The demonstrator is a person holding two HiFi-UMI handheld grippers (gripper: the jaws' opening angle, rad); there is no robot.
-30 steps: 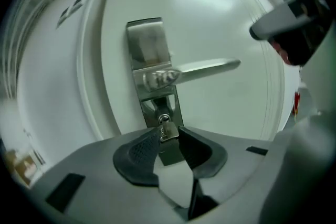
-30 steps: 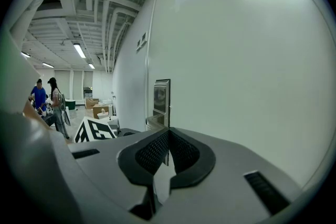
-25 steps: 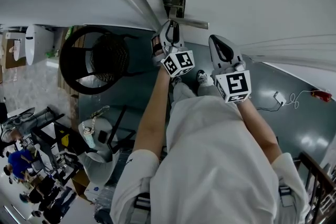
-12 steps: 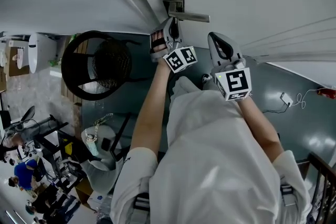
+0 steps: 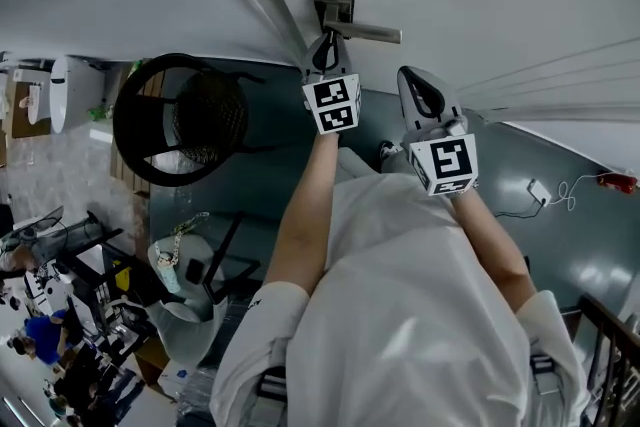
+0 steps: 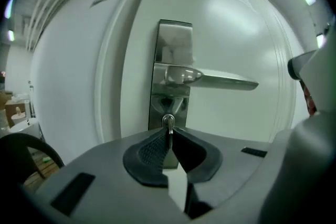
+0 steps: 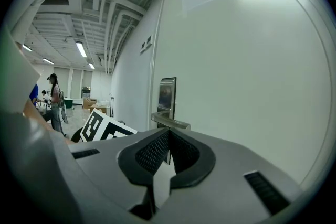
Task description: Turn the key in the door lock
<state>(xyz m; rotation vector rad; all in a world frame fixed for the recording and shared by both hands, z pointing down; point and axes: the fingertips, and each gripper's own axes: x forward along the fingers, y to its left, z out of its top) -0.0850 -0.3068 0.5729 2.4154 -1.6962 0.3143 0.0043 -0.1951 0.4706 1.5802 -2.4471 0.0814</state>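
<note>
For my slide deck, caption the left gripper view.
Left gripper, jaws having just closed on the key in the door lock, under the handle.

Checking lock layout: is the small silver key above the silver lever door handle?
No, the small silver key sits below the silver lever door handle.

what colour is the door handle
The door handle is shiny silver metal; left gripper view shows it best.

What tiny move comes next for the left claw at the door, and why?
Probably roll the left gripper about its own axis to turn the key. Its jaws have just been closing and now pinch the key's head, which sticks out of the lock plate below the handle. The right gripper is shut and empty.
</note>
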